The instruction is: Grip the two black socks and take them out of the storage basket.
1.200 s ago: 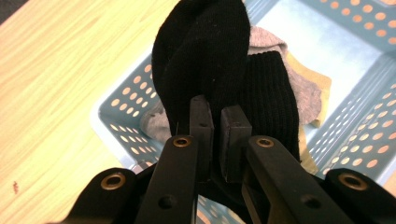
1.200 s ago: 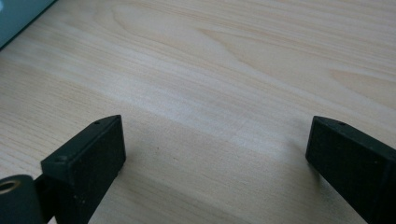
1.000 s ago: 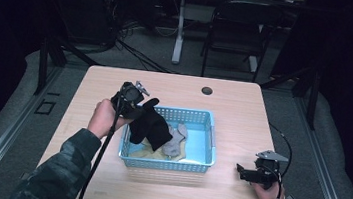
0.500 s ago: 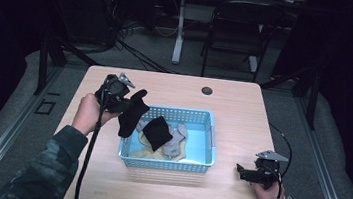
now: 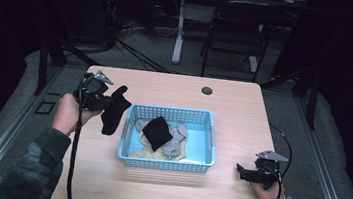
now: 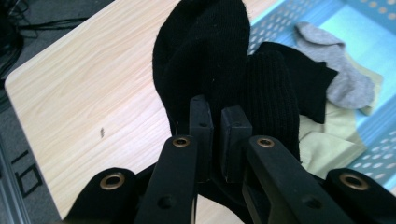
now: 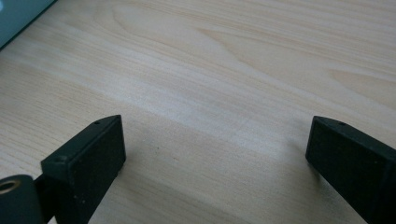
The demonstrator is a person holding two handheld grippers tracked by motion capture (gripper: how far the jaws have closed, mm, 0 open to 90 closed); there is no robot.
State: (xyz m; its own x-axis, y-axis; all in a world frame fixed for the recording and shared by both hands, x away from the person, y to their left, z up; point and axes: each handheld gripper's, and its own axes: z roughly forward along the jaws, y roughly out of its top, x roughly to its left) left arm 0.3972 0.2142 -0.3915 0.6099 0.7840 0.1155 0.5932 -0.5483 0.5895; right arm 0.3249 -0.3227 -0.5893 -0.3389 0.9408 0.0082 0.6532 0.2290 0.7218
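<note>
Black sock hangs lengthwise from the left gripper, whose jaws are clamped tight on it, over bare table just left of the blue basket, well apart from the wide-open, empty right gripper.

The sock in the left gripper is plain black, with a fine ribbed knit that shows in the left gripper view. The basket is light blue plastic with a perforated grid pattern on its walls. In it lie a second black sock, a grey sock and a pale yellow sock. The counter is light wood with a soft straight grain and has one dark round grommet. Both grippers are black, the right gripper too, each with a grey plate on top. The left sleeve has a green camouflage pattern.
</note>
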